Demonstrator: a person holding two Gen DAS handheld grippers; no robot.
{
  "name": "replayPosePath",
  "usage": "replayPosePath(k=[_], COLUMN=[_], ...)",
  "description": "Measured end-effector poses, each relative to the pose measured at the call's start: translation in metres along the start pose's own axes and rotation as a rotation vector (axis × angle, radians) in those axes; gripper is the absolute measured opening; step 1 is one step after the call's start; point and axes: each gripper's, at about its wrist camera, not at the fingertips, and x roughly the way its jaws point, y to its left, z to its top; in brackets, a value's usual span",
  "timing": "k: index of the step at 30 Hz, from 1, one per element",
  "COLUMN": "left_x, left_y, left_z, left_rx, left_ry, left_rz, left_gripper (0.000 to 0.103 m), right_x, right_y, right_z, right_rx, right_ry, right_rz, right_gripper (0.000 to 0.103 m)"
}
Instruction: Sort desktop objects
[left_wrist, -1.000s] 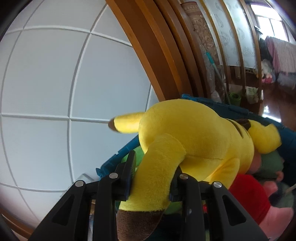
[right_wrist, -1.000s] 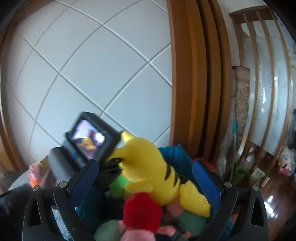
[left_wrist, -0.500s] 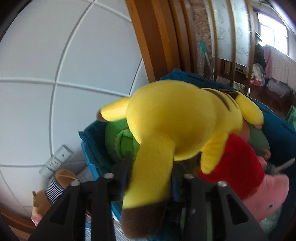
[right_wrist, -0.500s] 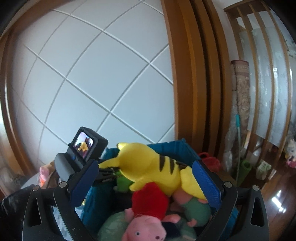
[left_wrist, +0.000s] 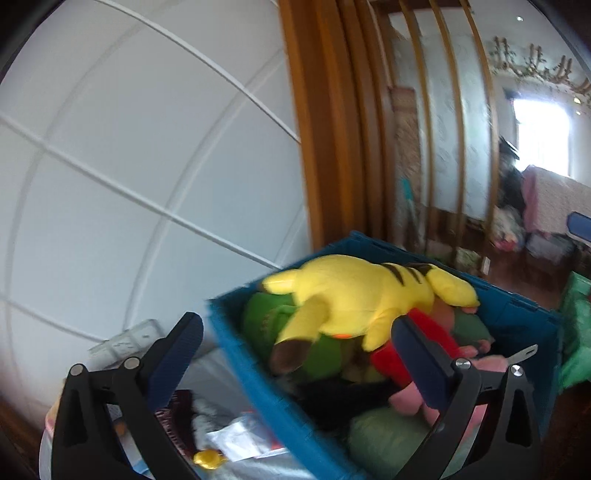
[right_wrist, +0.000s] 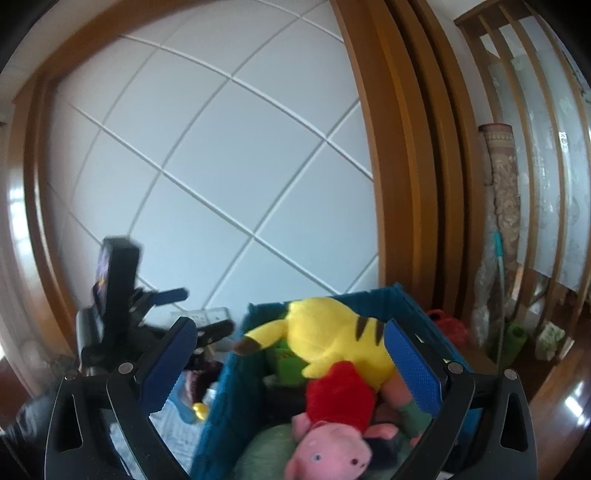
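Note:
A yellow plush with brown stripes (left_wrist: 354, 295) (right_wrist: 332, 332) lies on top of the toys in a blue crate (left_wrist: 251, 365) (right_wrist: 221, 398). Under it are a green plush (left_wrist: 266, 321), a red plush (right_wrist: 340, 395) and a pink pig plush (right_wrist: 328, 454). My left gripper (left_wrist: 299, 350) (right_wrist: 195, 312) hangs at the crate's left rim with its jaws opening wide. Nothing is pressed between them, and the plush's brown-tipped limb lies free ahead. My right gripper (right_wrist: 291, 365) stands open above the crate's near side and holds nothing.
A white tiled wall with a socket (left_wrist: 125, 339) and a wooden door frame (left_wrist: 314, 147) stand behind the crate. Left of the crate lie papers and a small yellow piece (left_wrist: 208, 458). A rolled rug (right_wrist: 502, 184) and a green bag (left_wrist: 576, 332) are at the right.
My left gripper let go of the yellow plush's limb, opened wide and drew back to the left. The plush now rests on the toys in the crate. The right gripper drew back a little.

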Motion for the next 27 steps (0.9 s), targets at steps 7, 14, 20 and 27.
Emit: replayPosePath(k=[7,14,20,27], left_x=[-0.092,-0.153,-0.199,-0.225], left_y=[0.039,0.088,0.141,0.180], left_z=[-0.078,-0.148,-0.186,-0.226], left_rx=[-0.066,-0.083,-0.130,-0.137], left_ry=[-0.168,-0.145,-0.101,-0.044], left_rz=[0.093,0.265,0.332,0.396], left_gripper=[0.103,0.103,0.103,0.103], right_x=[-0.009,-0.002,0.009,0.018], right_y=[0.049,0.141,0.217,0.271], right_z=[-0.027,-0.061,-0.102,-0.147], right_rx=[0.004,-0.065,-0.082,-0.031], right_ry=[0.000,0.032,0.082,0.143], right_rz=[0.063,0.112,0.154,0.171], right_gripper=[0.103,0.103,0.103,0.103])
